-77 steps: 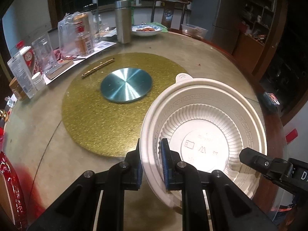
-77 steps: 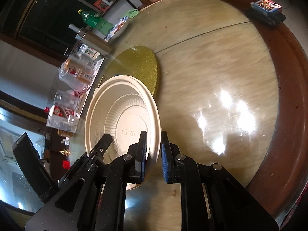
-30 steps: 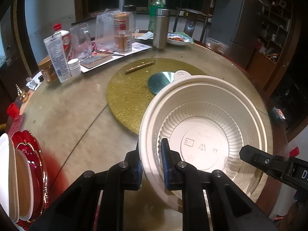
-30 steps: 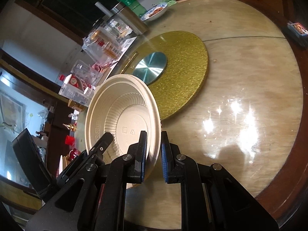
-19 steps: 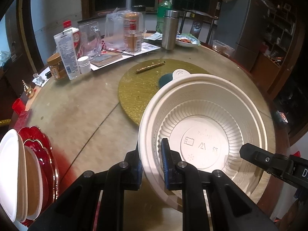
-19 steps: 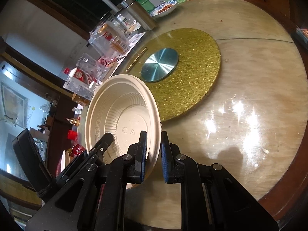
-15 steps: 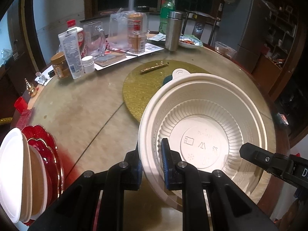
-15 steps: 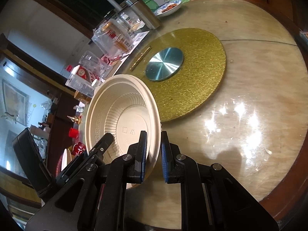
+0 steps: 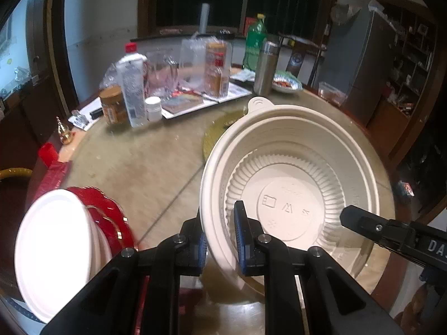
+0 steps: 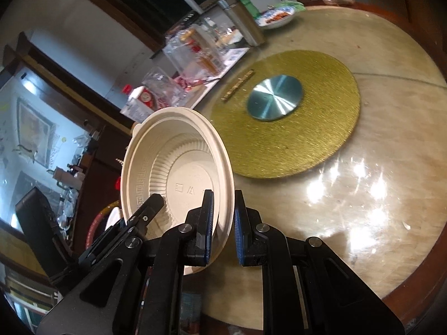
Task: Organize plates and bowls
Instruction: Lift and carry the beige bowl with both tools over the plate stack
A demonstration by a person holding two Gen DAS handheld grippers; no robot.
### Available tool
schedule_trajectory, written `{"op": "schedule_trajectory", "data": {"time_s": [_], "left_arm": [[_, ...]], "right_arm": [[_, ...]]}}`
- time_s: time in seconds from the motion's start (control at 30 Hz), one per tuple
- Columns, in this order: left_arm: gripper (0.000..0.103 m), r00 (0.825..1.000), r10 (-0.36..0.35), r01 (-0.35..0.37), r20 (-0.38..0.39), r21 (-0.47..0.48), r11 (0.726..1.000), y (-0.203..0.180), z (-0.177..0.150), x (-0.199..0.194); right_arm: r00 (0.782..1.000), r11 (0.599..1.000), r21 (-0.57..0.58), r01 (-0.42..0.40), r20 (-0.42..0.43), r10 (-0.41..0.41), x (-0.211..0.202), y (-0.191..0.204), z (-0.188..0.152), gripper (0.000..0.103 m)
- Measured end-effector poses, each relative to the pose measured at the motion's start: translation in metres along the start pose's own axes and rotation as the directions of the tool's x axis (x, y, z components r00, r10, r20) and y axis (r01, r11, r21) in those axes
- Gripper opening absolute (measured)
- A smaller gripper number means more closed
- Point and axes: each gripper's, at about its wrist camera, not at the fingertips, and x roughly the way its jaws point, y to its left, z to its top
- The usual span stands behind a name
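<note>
With the left claw [image 9: 220,237] and right claw [image 10: 223,223] both clamped on opposite rim edges of the cream bowl [image 9: 293,184] above the bench [image 10: 363,167], we risk flexing it free if either hand twists.

L gripper [image 9: 220,237] is clamping the near-left rim of the cream bowl [image 9: 293,184], one pad inside, one outside, pointing down at a slant. R gripper [image 10: 223,223] is pinching the opposite rim the same way, jaws nearly closed, w/ its black finger showing at the L view's right edge.
</note>
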Motion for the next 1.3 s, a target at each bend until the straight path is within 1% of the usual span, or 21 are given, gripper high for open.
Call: {"op": "schedule_trajectory", "data": {"time_s": [0.33,0.67,0.87,1.3], "left_arm": [[0.016,0.998,0.051,-0.049,0.043,-0.042,0.998,0.032,0.000,-0.023],[0.016,0.988,0.133,-0.124,0.076,-0.112,0.986,0.076,-0.008,-0.050],[0.016,0.984,0.159,-0.146,0.081,-0.143,0.979,0.098,-0.014,-0.058],[0.016,0.972,0.216,-0.193,0.090,-0.216,0.957,0.146,-0.024,-0.076]], "right_arm": [[0.998,0.996,-0.059,-0.066,-0.014,0.065,0.008,0.035,-0.003,0.013],[0.988,0.979,-0.137,-0.150,-0.065,0.142,0.025,0.080,-0.015,0.013],[0.981,0.969,-0.168,-0.183,-0.097,0.169,0.035,0.102,-0.024,0.013],[0.966,0.945,-0.233,-0.231,-0.168,0.195,0.061,0.152,-0.039,0.013]]}}
